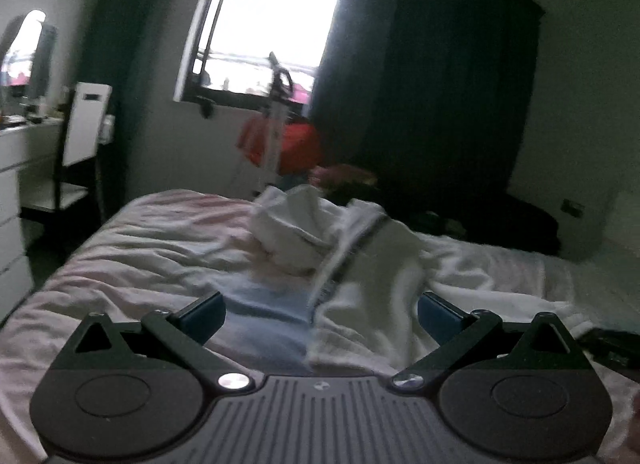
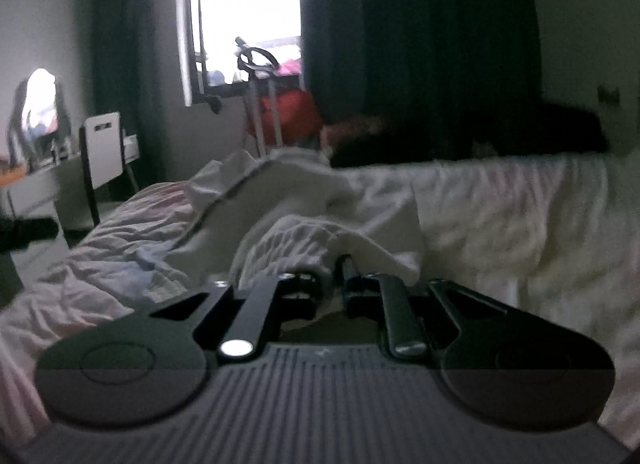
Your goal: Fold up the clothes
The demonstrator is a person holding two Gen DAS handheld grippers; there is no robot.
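A crumpled white garment [image 1: 360,248] with a dark trim stripe lies bunched on the bed, over a pale blue cloth [image 1: 264,316]. My left gripper [image 1: 320,316] is open, its blue-padded fingers [image 1: 204,318] spread either side of the garment's near edge, holding nothing. In the right wrist view my right gripper [image 2: 334,280] is shut on a gathered fold of the white garment [image 2: 304,240], which bunches up right at the fingertips. The rest of the garment [image 2: 256,183] trails away toward the far side of the bed.
The bed has a wrinkled pinkish-white cover [image 1: 152,248]. A dark pile [image 1: 500,219] lies at the bed's far right. A chair [image 1: 80,135] and white dresser [image 1: 16,167] stand left. A red bag on a stand [image 1: 288,139] sits below the window.
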